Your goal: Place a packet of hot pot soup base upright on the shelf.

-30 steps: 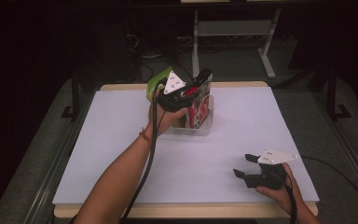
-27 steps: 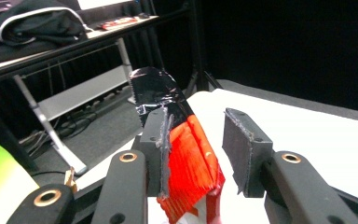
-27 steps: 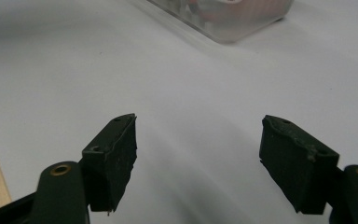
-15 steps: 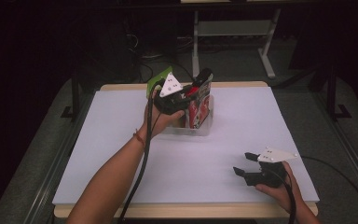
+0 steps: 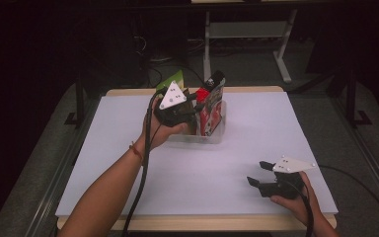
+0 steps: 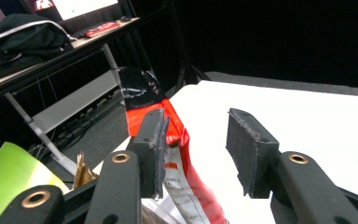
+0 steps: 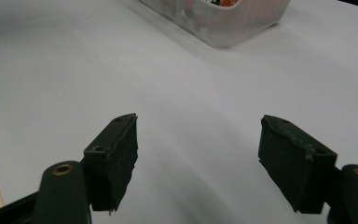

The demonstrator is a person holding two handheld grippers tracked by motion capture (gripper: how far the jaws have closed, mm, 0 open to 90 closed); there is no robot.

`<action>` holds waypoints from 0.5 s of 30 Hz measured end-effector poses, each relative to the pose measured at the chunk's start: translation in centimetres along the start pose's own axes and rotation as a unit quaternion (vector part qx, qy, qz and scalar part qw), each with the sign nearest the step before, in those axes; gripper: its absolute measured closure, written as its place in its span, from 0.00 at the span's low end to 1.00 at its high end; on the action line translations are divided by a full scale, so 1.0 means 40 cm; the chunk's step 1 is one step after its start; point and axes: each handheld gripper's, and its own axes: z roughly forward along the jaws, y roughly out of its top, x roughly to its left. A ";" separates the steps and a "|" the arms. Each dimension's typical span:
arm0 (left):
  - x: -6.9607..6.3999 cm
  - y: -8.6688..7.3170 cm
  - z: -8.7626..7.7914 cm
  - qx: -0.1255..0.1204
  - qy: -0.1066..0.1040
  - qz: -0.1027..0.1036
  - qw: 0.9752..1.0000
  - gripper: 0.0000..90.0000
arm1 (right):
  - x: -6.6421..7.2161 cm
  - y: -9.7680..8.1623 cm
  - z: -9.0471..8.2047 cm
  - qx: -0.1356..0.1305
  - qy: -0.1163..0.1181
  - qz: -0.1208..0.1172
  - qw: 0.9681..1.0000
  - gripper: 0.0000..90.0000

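Standing upright in the clear bin (image 5: 212,136) near the table's (image 5: 103,187) far edge, the red packet (image 6: 168,135) is touching one pad of the left gripper (image 6: 196,144), whose jaws have just been opening, gripping nothing; the right gripper (image 5: 257,174) is idling released by the near edge.

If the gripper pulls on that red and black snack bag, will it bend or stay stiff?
The red and black snack bag would probably bend: its top already curves over. Its shiny film looks slippery, so it might slide from the left gripper, whose jaws stand apart. It seems light, leaning in the clear tub.
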 end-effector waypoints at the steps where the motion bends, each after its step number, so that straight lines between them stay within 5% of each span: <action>1: 0.000 -0.003 -0.004 0.001 0.000 -0.001 1.000 0.62 | 0.001 0.000 -0.001 0.000 -0.001 -0.002 1.000 0.31; 15: -0.014 -0.064 -0.070 0.022 0.001 0.006 1.000 0.50 | 0.006 -0.001 -0.016 -0.006 -0.012 -0.007 1.000 0.30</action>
